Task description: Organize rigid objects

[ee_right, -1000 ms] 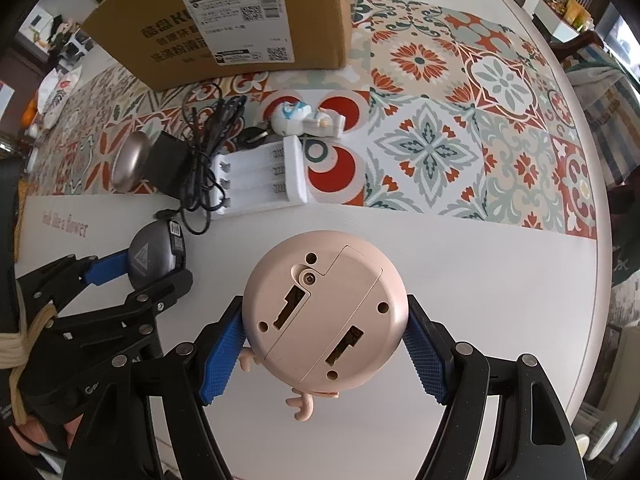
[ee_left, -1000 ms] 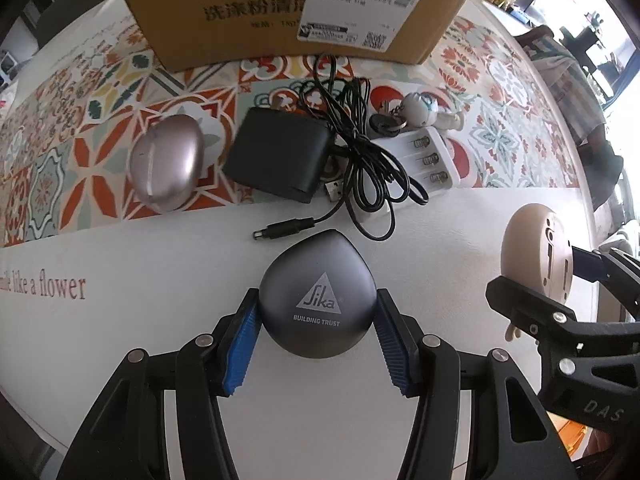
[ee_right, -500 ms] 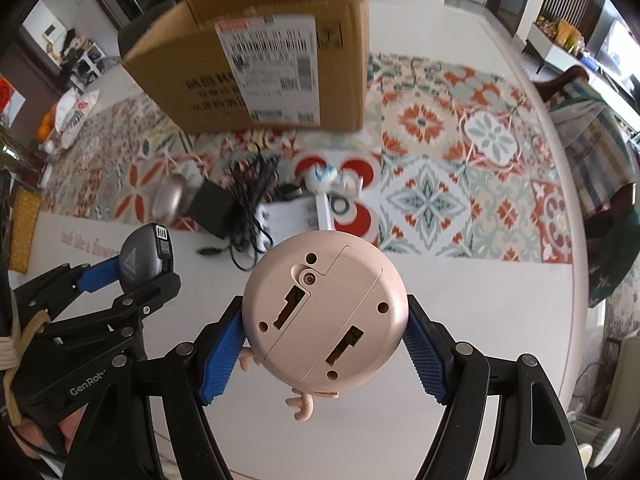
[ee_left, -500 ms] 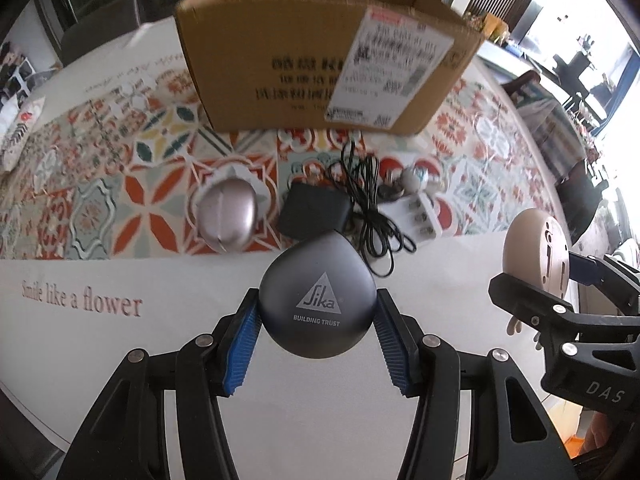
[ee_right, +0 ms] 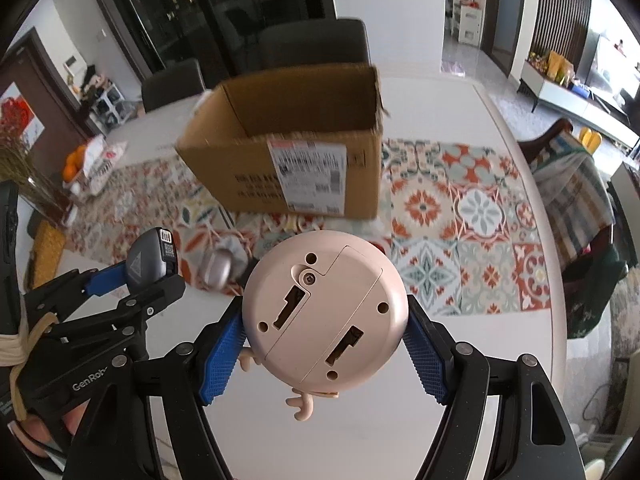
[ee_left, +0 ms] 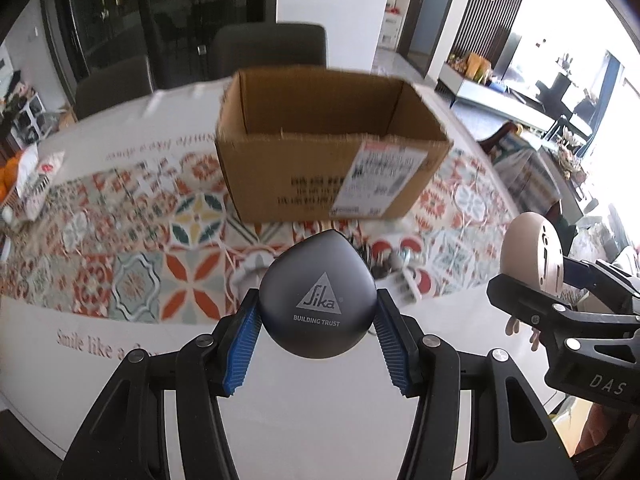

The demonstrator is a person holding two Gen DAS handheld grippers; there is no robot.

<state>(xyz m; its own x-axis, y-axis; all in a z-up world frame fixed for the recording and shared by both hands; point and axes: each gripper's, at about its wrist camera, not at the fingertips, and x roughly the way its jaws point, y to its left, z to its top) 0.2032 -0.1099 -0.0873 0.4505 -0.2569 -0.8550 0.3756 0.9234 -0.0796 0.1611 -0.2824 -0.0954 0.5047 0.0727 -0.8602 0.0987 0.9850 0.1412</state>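
1. Left gripper (ee_left: 318,354) jaws clamped on grey Sika case (ee_left: 318,300), right gripper (ee_right: 324,360) jaws on pink round toy (ee_right: 324,308); both above bench (ee_left: 320,420).
2. Beyond: open cardboard box (ee_left: 320,176). Clear near rim, then release low inside.

I read "Sika BUILDING TRUST" on the grey case (ee_left: 318,304) in my left hand-held gripper (ee_left: 318,320); "Smile like a" on the table (ee_left: 92,346); "DAS" on the right hand-held gripper (ee_left: 532,280).
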